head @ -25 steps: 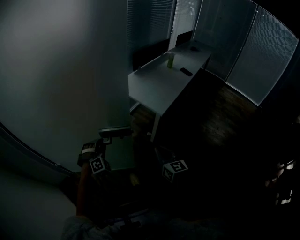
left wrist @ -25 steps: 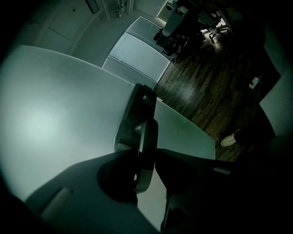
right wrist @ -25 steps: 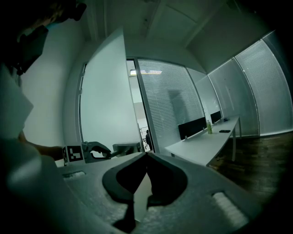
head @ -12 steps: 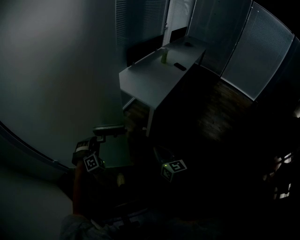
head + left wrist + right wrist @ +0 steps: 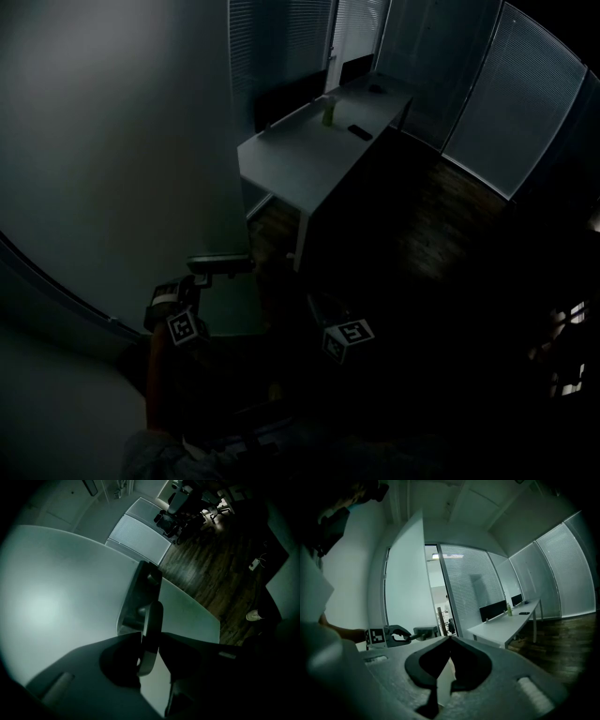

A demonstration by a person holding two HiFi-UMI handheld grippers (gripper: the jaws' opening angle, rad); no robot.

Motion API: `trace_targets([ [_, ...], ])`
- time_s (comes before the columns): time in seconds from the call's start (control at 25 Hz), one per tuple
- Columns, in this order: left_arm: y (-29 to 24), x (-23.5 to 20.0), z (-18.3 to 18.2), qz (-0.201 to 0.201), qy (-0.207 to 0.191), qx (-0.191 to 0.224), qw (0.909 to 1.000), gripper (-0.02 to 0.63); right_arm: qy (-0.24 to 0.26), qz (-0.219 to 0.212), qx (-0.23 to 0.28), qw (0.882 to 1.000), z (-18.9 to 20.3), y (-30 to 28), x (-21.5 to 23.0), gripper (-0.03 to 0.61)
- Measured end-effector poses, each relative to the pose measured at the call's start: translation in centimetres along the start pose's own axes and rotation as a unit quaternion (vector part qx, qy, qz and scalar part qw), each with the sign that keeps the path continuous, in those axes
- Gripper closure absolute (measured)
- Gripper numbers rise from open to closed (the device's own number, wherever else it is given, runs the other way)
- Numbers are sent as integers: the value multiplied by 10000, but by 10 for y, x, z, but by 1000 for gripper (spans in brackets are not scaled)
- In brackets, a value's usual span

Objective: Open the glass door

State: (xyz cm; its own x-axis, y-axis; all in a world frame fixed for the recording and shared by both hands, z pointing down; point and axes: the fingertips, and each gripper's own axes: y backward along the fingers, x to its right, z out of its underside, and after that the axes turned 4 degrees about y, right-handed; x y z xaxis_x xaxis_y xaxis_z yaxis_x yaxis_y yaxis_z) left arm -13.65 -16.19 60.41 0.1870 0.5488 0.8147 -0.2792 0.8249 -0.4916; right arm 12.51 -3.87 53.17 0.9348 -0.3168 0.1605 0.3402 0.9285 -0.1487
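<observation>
The big frosted glass door (image 5: 112,150) stood on the left of the head view. It looked already swung part of the way open, because we could see the room past its edge. Its grey metal handle (image 5: 152,616) sat between the jaws of our left gripper (image 5: 150,638), which were squeezed tight on it. We think more swinging was left to do. Our right gripper (image 5: 450,639) had its jaws closed together on nothing. Further off stood a long white surface (image 5: 300,159) with a small green bottle (image 5: 328,112).
</observation>
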Motion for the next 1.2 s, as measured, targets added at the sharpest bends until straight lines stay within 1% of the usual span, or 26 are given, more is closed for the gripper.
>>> trace_targets([
  [0.16,11,8,2,25,-3,33,10000,494,14,5,28,10000,8,6,-7,577],
  [0.32,24,12,0,39,-47,41,10000,494,20,-15,25,10000,7,17,-17,577],
  [0.68,46,25,7,122,-181,74,9997,494,-30,161,81,9998,12,35,-33,577],
  [0.92,53,28,10,166,-220,84,9996,494,-49,166,16,9998,17,41,-48,577],
  [1.2,77,43,14,205,-239,142,9994,492,-55,253,-37,9997,29,70,-67,577],
])
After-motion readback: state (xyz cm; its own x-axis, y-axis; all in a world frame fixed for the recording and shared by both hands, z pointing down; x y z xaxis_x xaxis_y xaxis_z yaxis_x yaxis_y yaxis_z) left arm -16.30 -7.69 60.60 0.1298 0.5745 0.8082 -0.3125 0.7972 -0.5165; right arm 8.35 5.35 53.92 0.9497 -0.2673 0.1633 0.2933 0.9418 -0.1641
